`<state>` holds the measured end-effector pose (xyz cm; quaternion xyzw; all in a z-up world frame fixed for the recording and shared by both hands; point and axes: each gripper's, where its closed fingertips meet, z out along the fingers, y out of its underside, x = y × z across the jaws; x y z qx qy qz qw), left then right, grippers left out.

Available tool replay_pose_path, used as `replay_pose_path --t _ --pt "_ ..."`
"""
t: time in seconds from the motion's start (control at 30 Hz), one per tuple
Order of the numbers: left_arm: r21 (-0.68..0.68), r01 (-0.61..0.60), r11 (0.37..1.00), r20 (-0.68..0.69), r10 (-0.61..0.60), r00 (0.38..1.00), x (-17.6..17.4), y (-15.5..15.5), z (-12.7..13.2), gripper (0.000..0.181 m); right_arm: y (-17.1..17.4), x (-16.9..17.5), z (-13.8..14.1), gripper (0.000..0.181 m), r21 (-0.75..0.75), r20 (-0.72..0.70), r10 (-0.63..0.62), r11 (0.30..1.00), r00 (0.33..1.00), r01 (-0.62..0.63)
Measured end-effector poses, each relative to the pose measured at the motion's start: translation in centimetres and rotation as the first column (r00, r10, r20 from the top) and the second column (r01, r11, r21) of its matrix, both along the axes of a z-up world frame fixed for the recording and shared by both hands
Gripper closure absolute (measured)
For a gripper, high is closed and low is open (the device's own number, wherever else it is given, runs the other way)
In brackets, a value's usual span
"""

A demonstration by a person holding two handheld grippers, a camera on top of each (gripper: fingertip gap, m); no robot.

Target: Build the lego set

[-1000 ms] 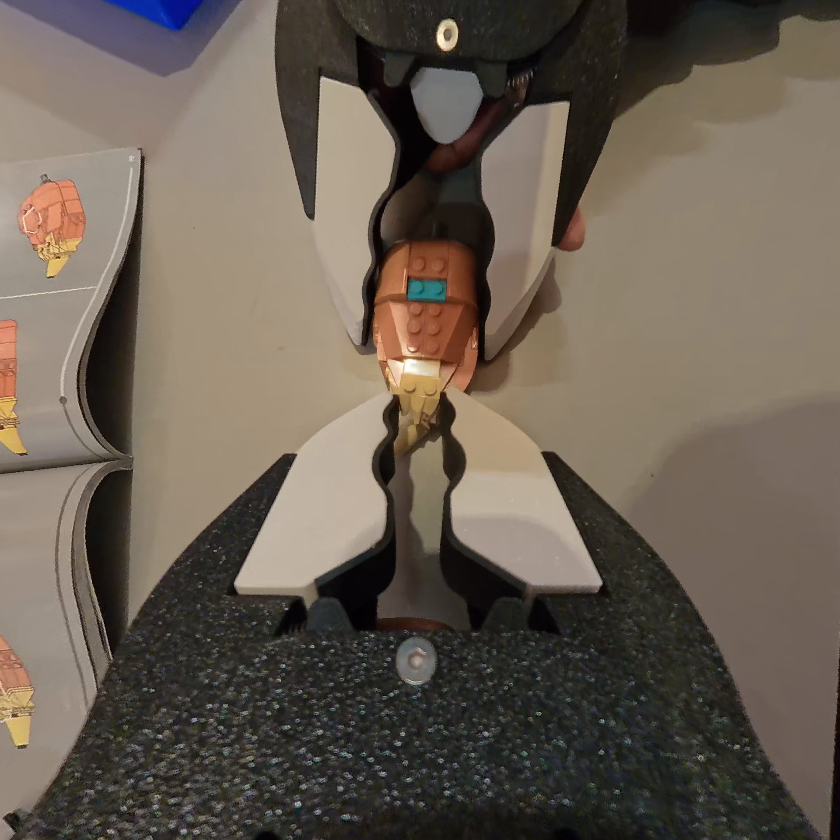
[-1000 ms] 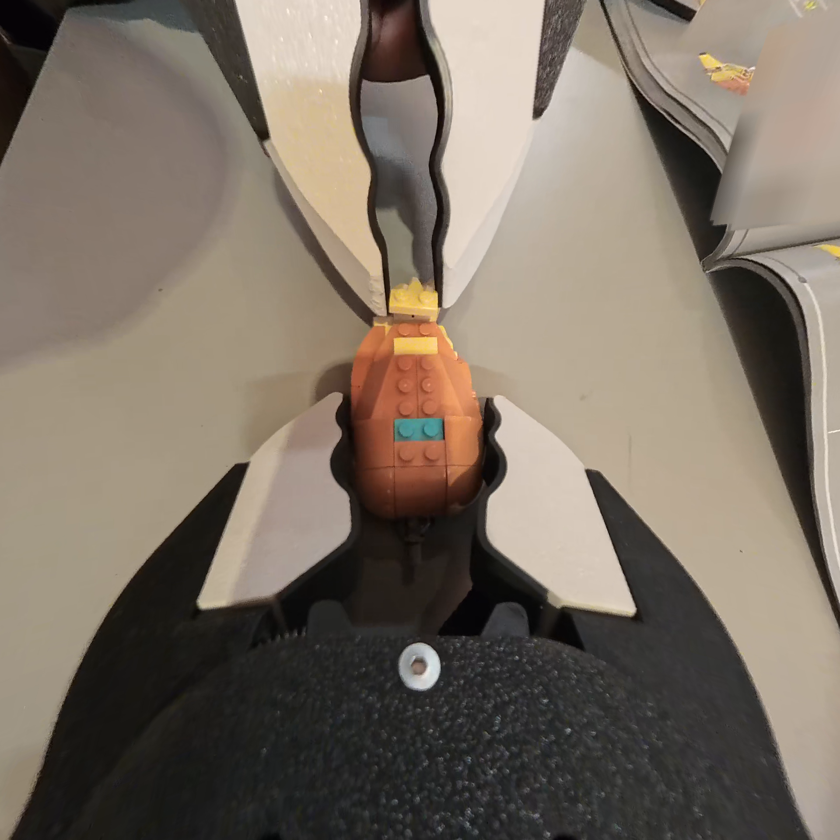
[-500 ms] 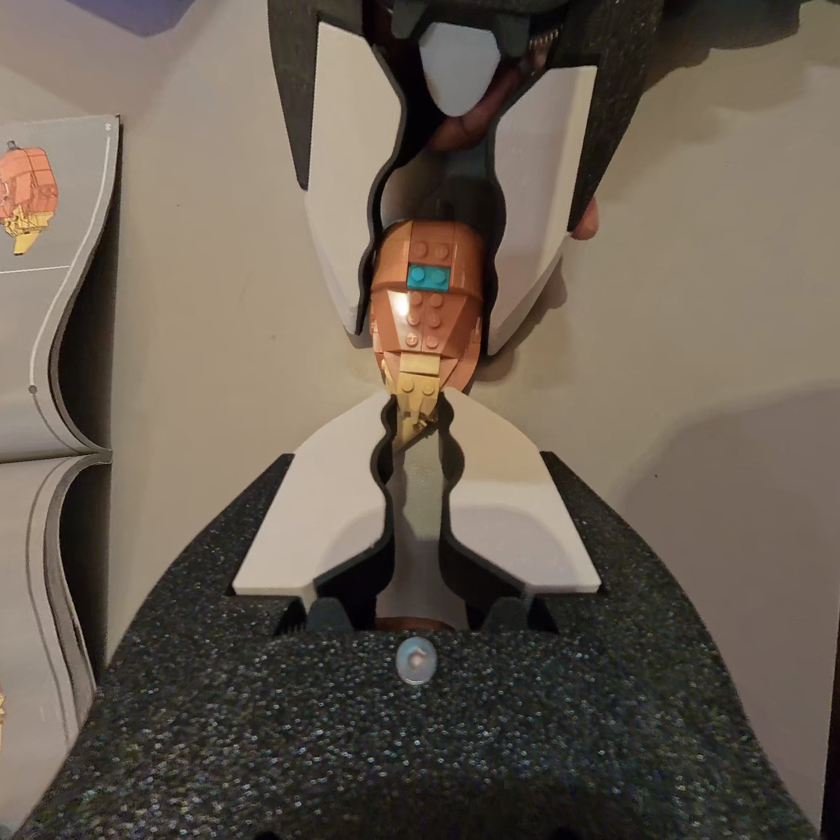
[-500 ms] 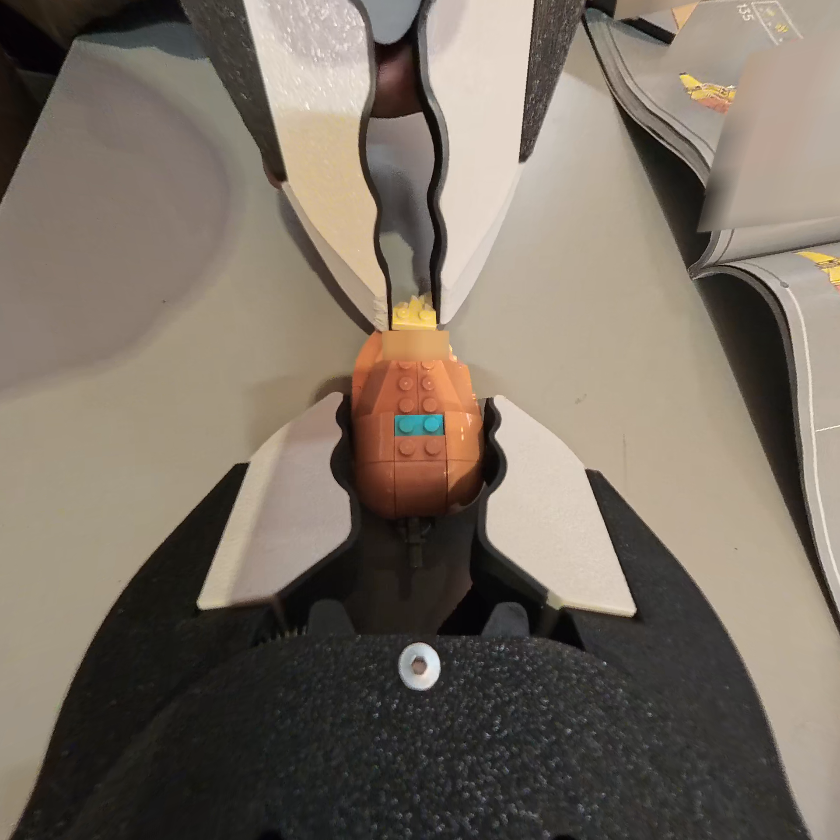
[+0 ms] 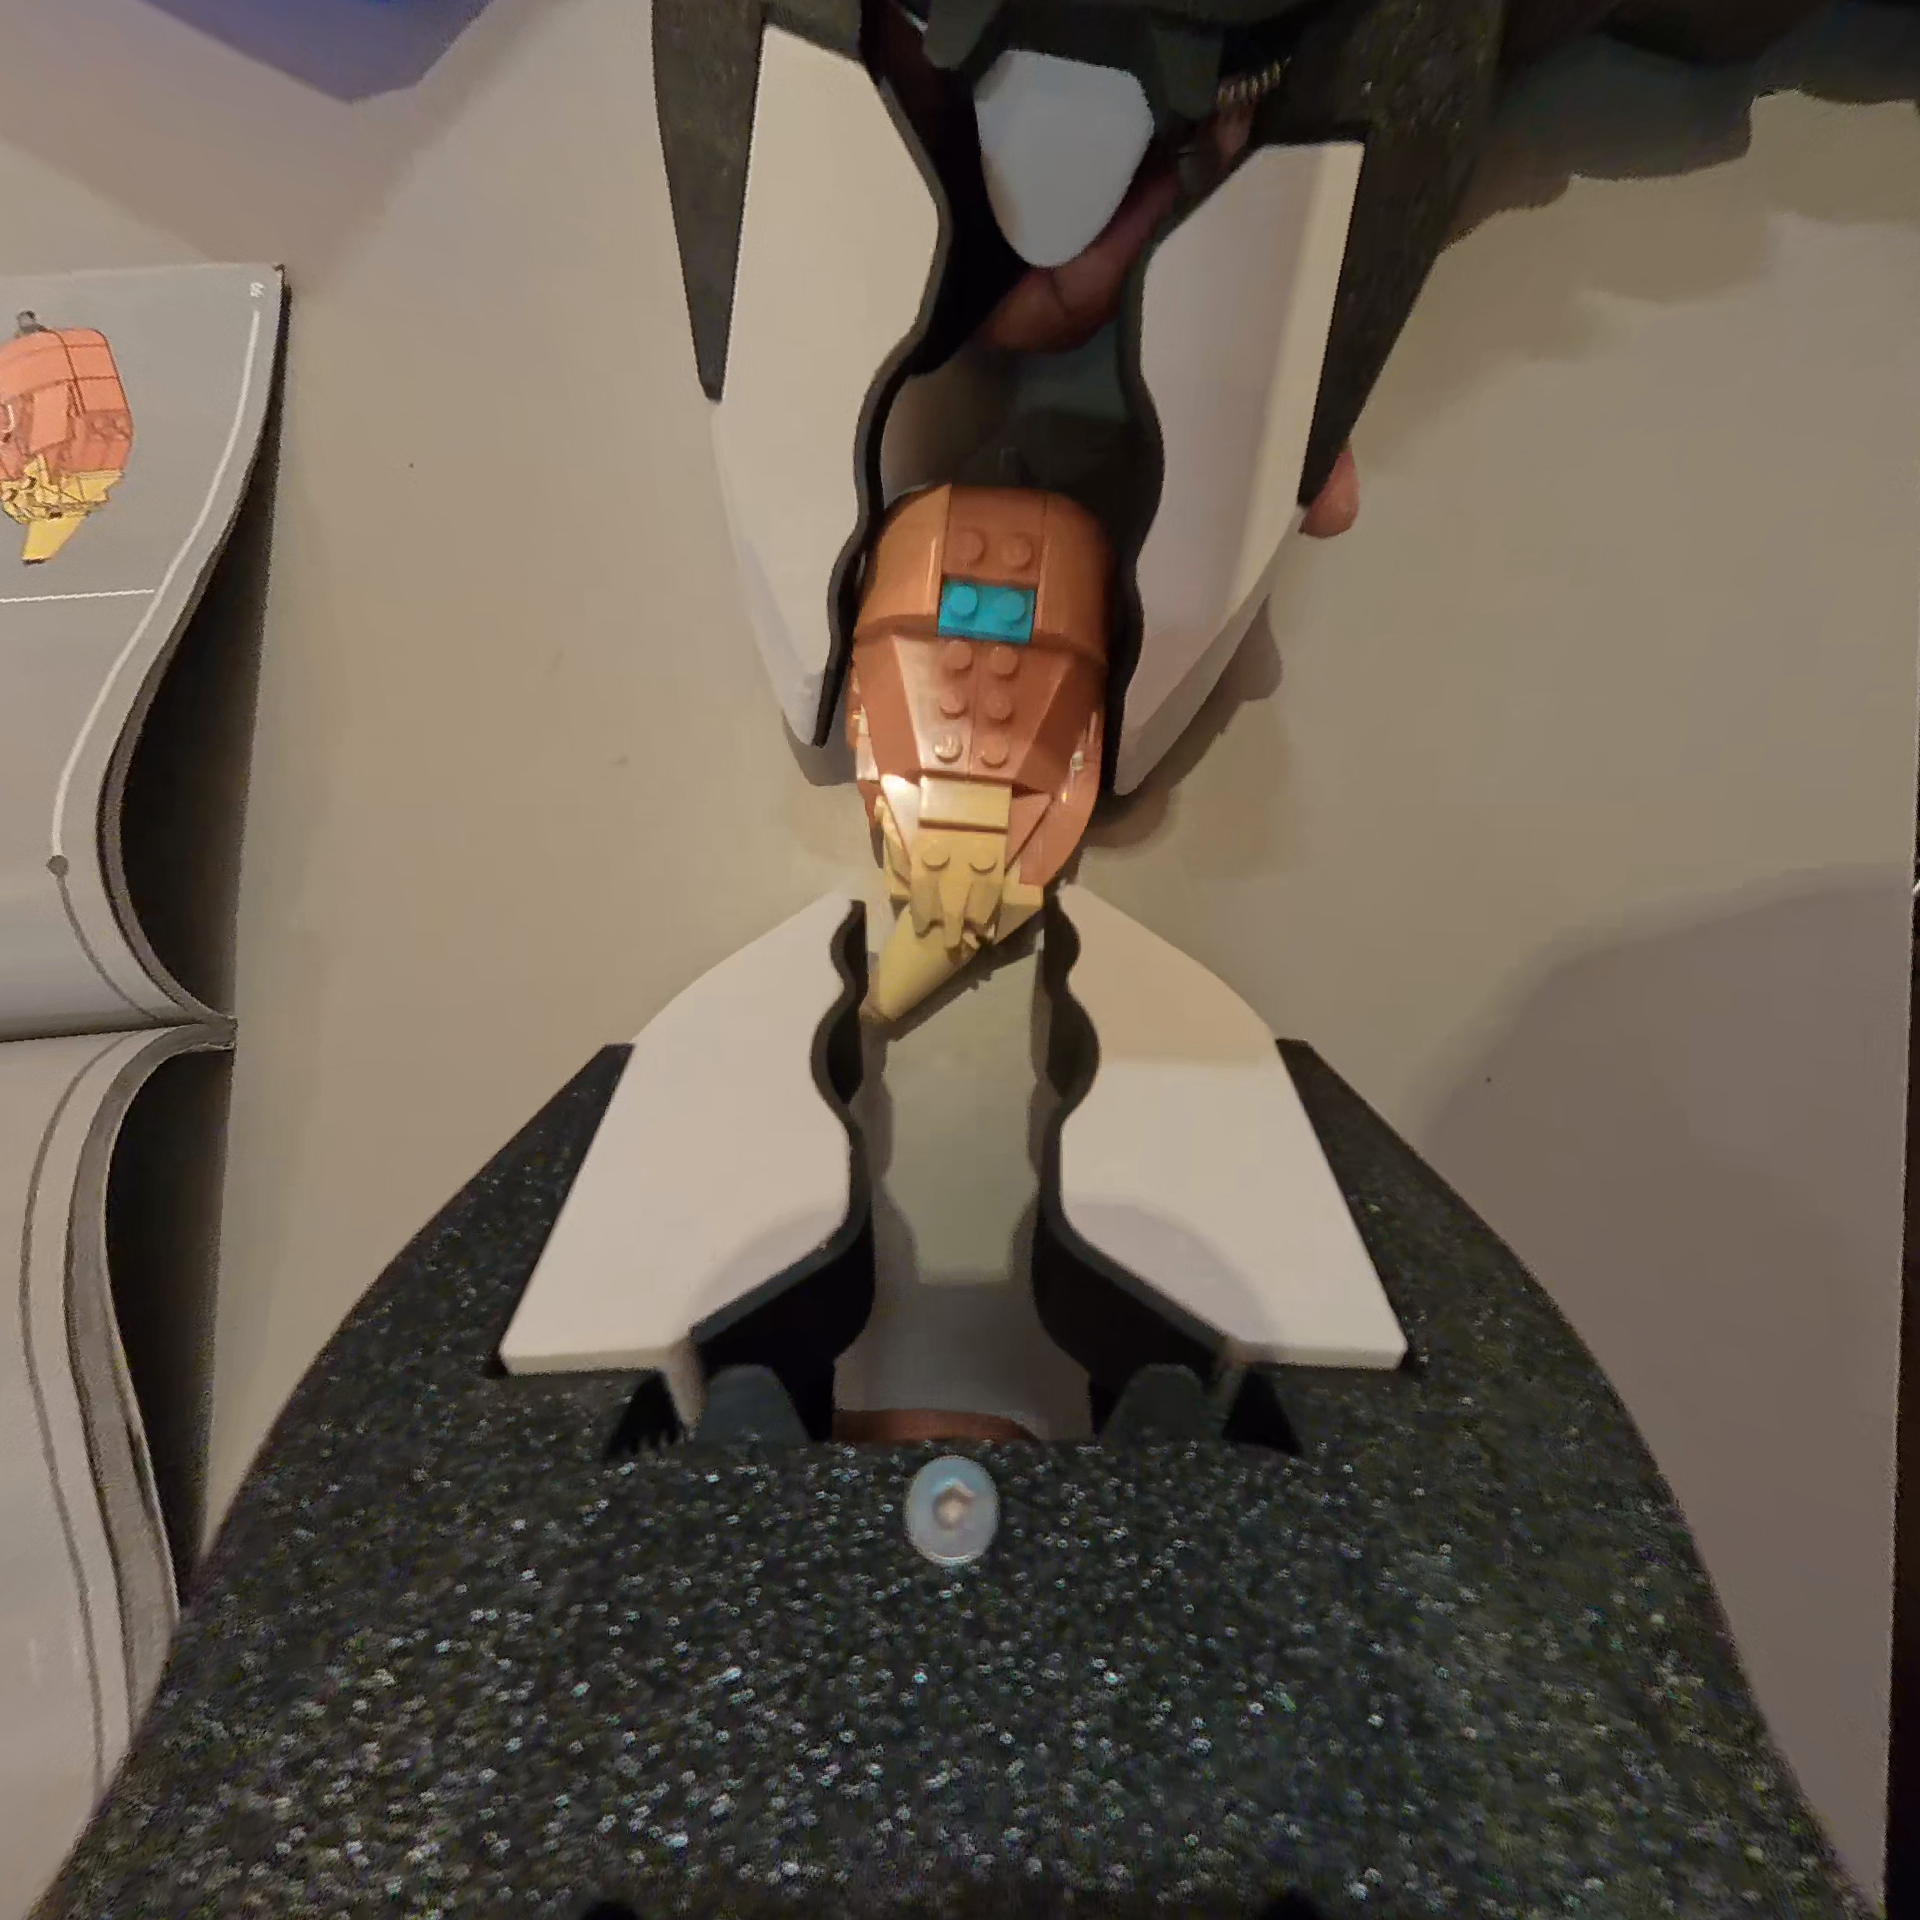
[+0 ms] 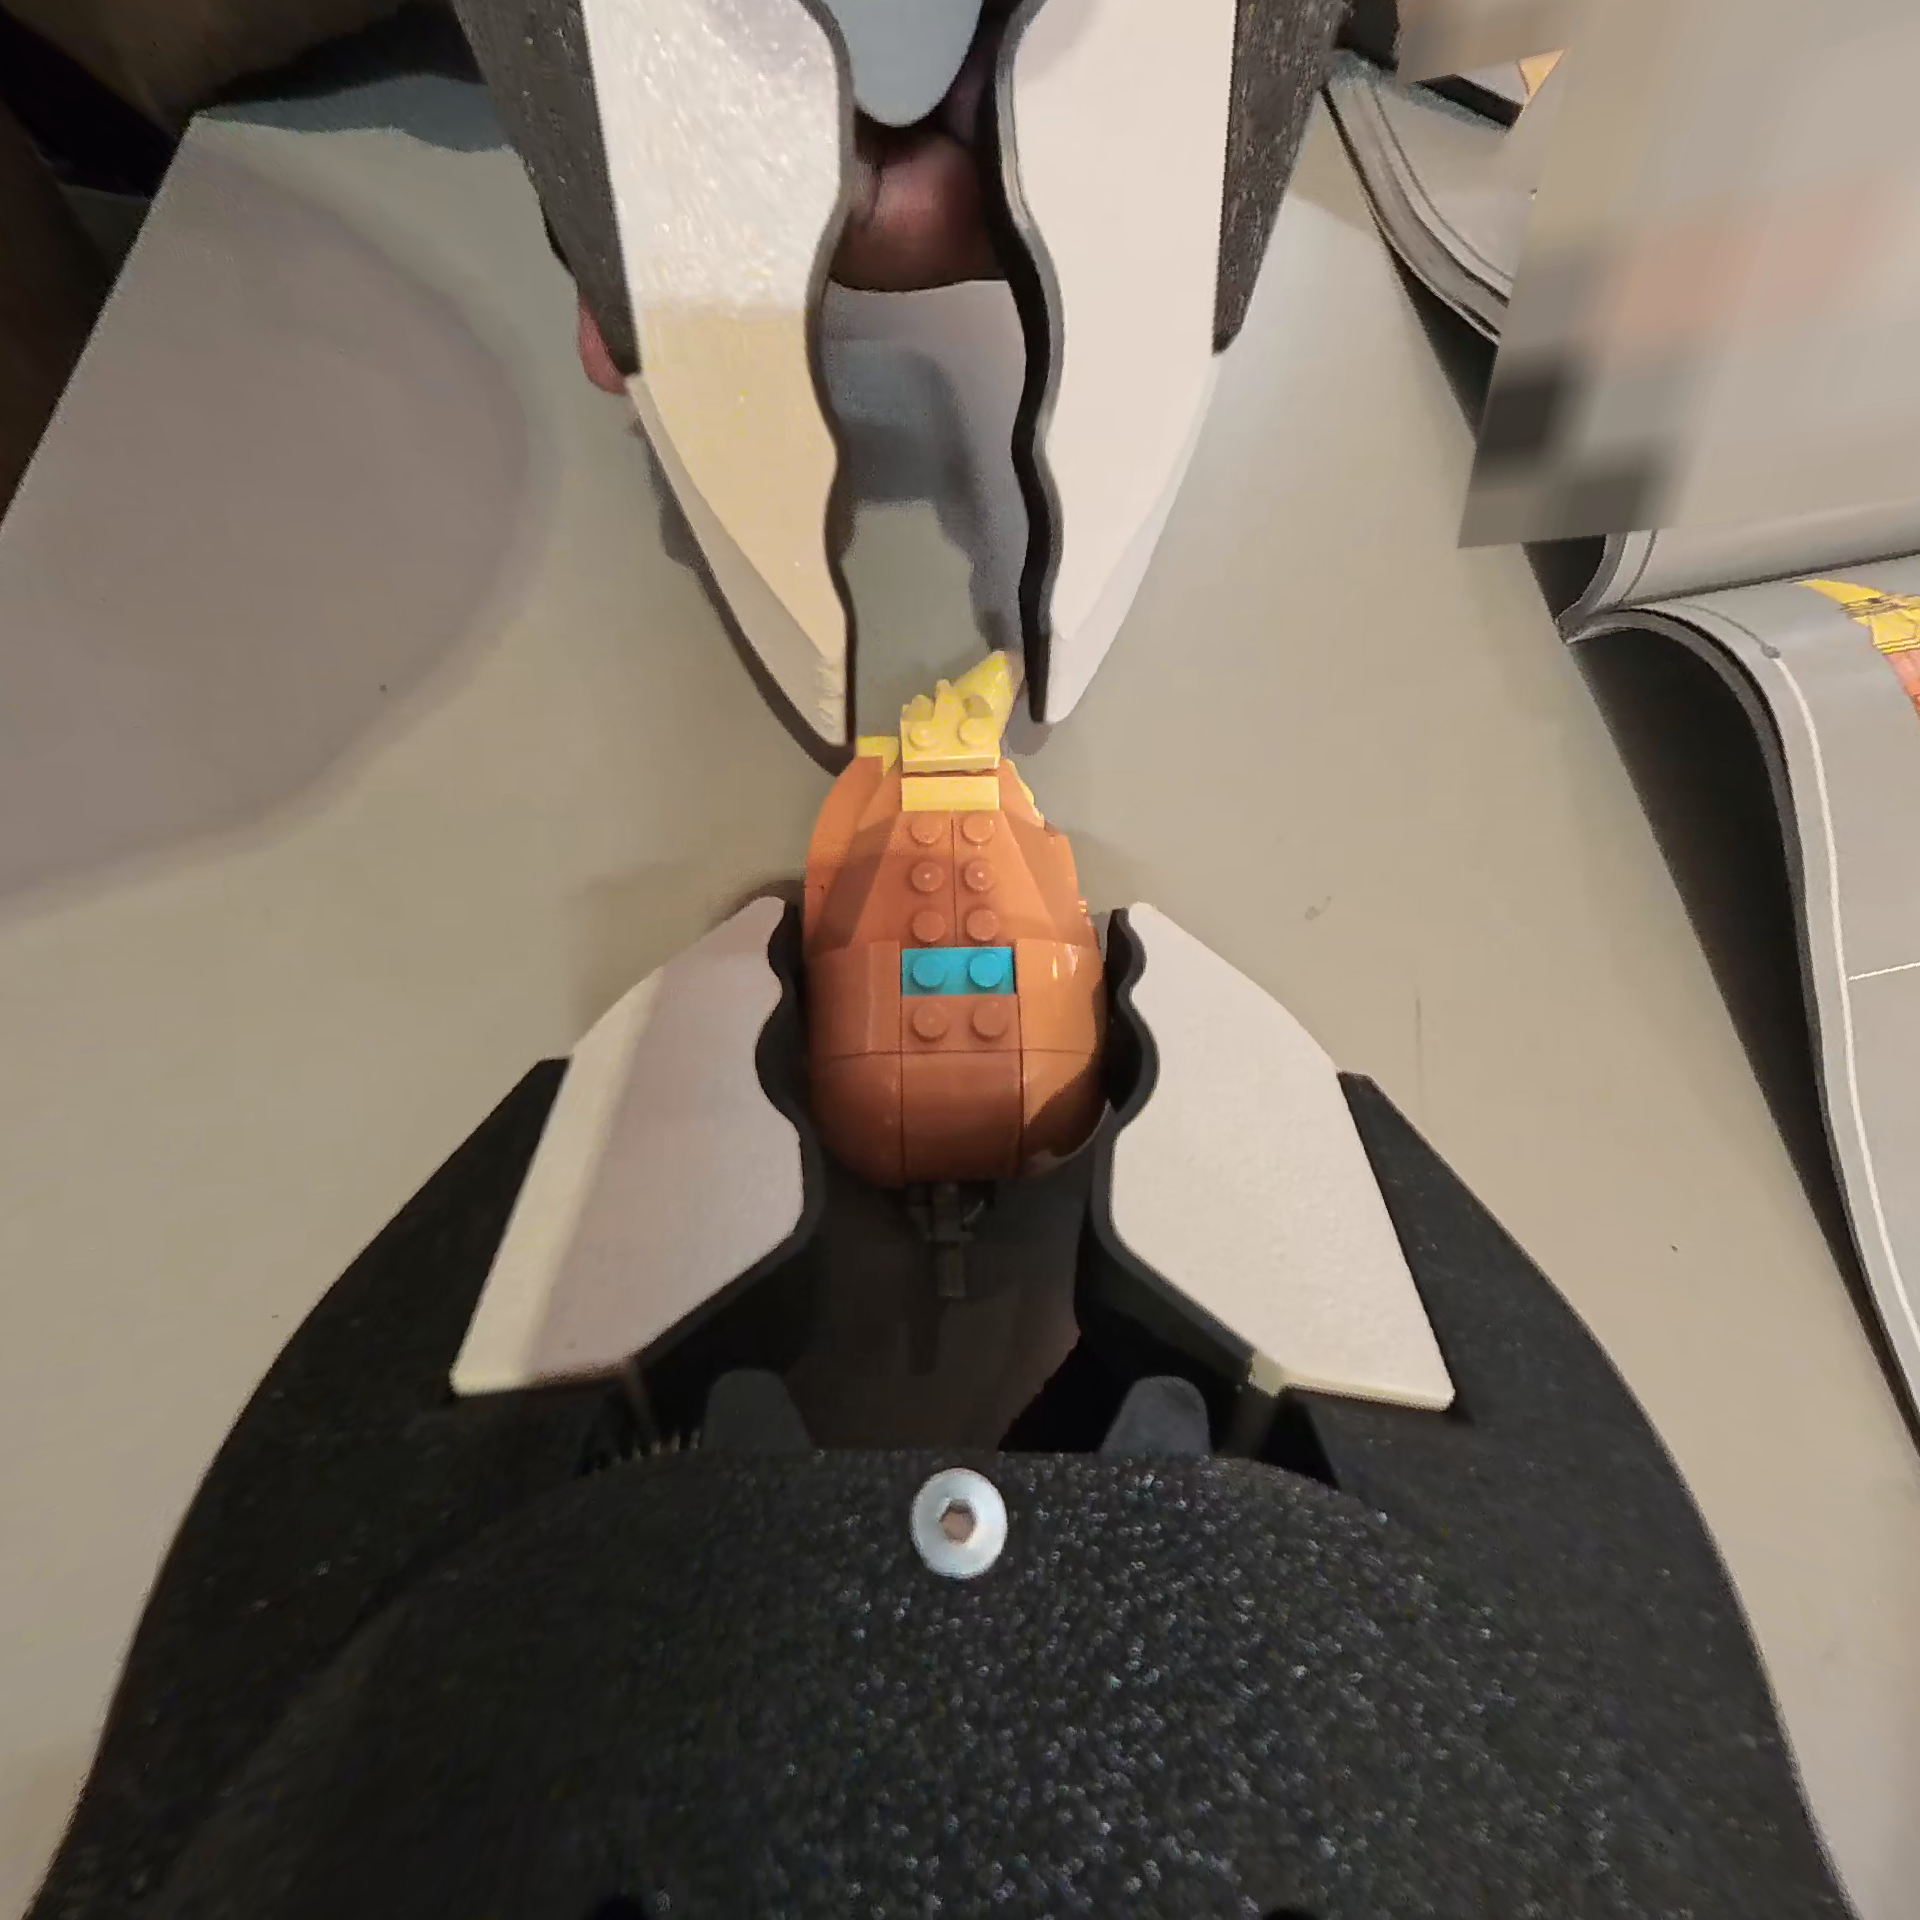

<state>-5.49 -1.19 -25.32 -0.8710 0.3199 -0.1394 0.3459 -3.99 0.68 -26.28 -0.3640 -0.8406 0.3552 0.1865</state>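
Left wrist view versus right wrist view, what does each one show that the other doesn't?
Only the left wrist view shows the tan tip pointing into the left gripper. Only the right wrist view shows a dark stub behind the model. Both show the brown lego model, its teal plate, the right gripper clamping it, and the instruction booklet.

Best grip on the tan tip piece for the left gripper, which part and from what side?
Grip the studded tan block just behind the point of the tan tip piece, coming end-on along the model's axis, opposite the right gripper that clamps the brown body. The point tapers and skews to one side, so jaws would likely slip there; the block's sides look flatter. Left gripper already straddles it.
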Motion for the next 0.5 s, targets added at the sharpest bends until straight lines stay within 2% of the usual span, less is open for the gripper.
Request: replay_pose_path --t 0.3,0.5 --pt "-0.002 0.042 0.999 0.021 -0.042 0.999 0.0 -0.1 -1.0 0.137 0.0 0.0 0.5 0.125 -0.029 -0.024 0.001 1.0 1.0 -0.002" --pt "0.05 0.029 0.998 0.07 -0.032 0.997 0.1 0.5 -0.2 0.137 0.0 -0.1 1.7 0.125 -0.092 -0.088 -0.009 0.996 0.996 0.001"
